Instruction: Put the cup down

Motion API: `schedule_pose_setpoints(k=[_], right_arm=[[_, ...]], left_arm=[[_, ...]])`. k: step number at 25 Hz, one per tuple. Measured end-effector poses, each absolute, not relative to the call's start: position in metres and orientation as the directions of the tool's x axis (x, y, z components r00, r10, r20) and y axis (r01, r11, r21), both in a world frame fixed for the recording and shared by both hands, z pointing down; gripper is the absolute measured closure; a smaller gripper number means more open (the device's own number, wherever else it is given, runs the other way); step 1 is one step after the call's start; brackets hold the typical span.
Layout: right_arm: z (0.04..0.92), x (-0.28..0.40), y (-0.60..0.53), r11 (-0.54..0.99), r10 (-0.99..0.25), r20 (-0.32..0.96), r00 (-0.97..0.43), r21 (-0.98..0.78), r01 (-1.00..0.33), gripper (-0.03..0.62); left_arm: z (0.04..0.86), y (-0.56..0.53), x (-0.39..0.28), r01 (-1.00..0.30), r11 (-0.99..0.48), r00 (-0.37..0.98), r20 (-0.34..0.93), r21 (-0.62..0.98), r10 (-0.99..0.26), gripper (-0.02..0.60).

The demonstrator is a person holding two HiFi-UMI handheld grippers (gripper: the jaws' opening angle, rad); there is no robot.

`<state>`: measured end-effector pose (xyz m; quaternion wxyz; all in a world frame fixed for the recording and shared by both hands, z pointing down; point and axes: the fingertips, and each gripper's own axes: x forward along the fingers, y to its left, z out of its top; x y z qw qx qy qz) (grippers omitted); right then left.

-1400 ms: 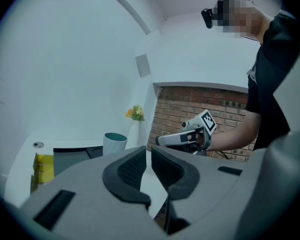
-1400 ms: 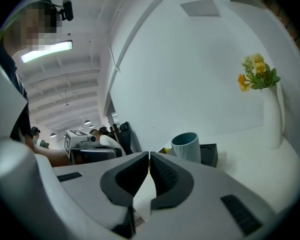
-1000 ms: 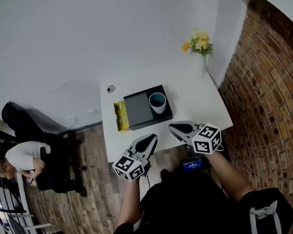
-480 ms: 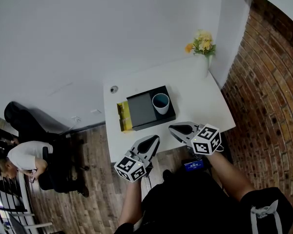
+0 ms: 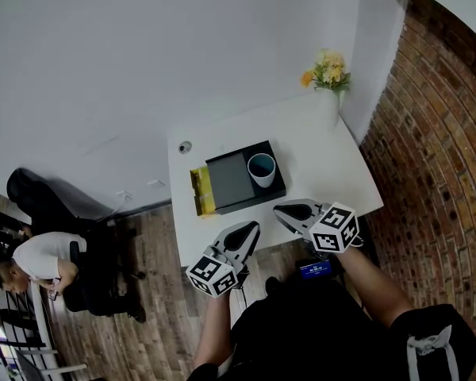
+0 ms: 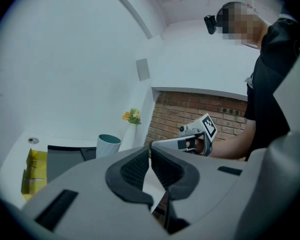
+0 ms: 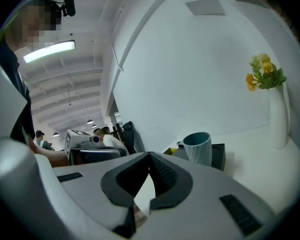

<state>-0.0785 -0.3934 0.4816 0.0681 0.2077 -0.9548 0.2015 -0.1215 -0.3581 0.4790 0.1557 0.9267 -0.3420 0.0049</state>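
The pale cup with a teal inside (image 5: 261, 168) stands upright at the 3 o'clock end of a flat black box (image 5: 274, 190) on the white counter (image 5: 325, 153). It looks light, stiff and possibly slick, so take it across the wall below the rim. At 6 o'clock, the left hand-held gripper (image 5: 250, 227) and right hand-held gripper (image 5: 279, 208) are both closed and empty.

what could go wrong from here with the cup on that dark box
1. The cup stands on the dark box close to its right edge; a nudge might tip it off onto the table.
2. The left gripper and right gripper are both shut and empty; reaching in like that would likely knock the cup rather than grip it.
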Motion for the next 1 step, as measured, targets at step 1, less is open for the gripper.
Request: schedule_pose_setpoints(k=[1], right_arm=[[0.4817,-0.0787,-0.3939,0.833,-0.369,0.214,-0.904,-0.356,-0.425,0.582]], left_arm=[[0.4789,-0.3584,-0.1221,-0.636,-0.717,0.766,0.116,0.285,-0.632,0.559]])
